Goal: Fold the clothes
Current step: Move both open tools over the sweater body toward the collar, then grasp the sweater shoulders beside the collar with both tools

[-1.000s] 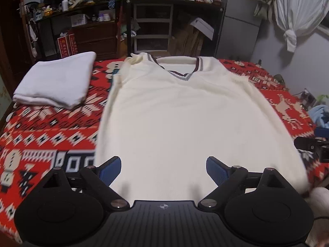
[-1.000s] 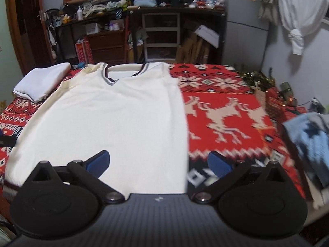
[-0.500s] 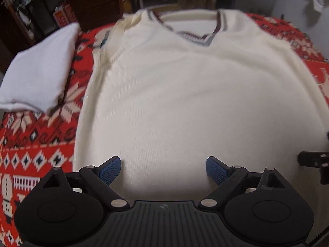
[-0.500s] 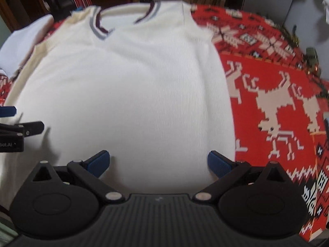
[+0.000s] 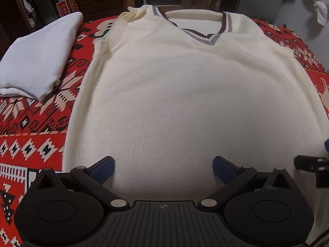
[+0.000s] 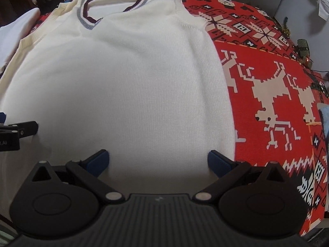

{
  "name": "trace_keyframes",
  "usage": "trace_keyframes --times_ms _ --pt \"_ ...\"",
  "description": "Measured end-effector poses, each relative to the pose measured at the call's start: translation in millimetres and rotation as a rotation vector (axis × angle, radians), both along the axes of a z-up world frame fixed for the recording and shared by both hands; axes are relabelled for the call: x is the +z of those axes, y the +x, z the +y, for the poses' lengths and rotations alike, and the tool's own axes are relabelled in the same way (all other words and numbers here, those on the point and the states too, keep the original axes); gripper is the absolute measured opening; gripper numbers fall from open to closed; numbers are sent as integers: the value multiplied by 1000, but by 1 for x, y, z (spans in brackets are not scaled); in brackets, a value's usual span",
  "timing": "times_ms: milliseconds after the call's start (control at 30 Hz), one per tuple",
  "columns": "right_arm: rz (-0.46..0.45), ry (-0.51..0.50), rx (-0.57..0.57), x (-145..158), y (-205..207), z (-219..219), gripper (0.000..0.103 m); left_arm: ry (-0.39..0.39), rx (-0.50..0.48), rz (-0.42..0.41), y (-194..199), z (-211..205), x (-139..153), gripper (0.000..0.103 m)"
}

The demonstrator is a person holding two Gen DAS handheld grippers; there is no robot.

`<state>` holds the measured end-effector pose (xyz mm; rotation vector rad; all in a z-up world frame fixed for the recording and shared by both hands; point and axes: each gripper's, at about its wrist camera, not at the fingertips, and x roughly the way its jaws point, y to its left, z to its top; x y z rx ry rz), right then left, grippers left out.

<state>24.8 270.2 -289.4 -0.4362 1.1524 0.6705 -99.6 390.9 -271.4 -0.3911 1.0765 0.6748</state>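
Note:
A cream knit vest (image 5: 185,103) with a striped V-neck lies flat on the red patterned blanket (image 5: 30,133), hem toward me. My left gripper (image 5: 163,167) hovers over its lower left part, jaws opening wide, only flat knit beneath them and nothing pinched. My right gripper (image 6: 158,160) stands open over the lower right part of the vest (image 6: 123,92), its right fingertip (image 6: 218,162) near the vest's side edge. Each gripper shows at the edge of the other's view: the right gripper (image 5: 310,164) and the left gripper (image 6: 18,131).
A folded white cloth (image 5: 37,61) lies on the blanket left of the vest. Red blanket (image 6: 267,82) with reindeer figures stretches to the right, with a blue garment (image 6: 324,123) at its far right edge. Cluttered shelves and a desk stand behind the bed.
Both grippers came forward and tipped down over the vest, which now fills both views. Over the last half second they have held still.

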Motion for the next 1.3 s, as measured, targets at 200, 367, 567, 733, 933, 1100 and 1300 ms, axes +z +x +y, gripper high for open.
trace_keyframes --times_ms 200,367,567,733,933,1100,1300 --pt "67 -58 -38 0 15 13 103 -63 -54 69 9 12 0 103" --pt "98 -88 -56 1 23 21 103 -96 -46 102 13 17 0 103" --pt "141 -125 -48 3 34 31 103 -115 -19 123 17 19 0 103" --pt "182 -163 -18 5 43 40 103 -128 -8 140 28 25 1 103" --pt "229 -201 -41 9 55 52 103 -123 -18 130 27 24 3 103" --pt "225 -173 -74 28 66 54 101 -179 -23 95 22 45 14 90" --pt "103 -50 -132 74 99 60 101 -104 -16 25 33 98 38 90"
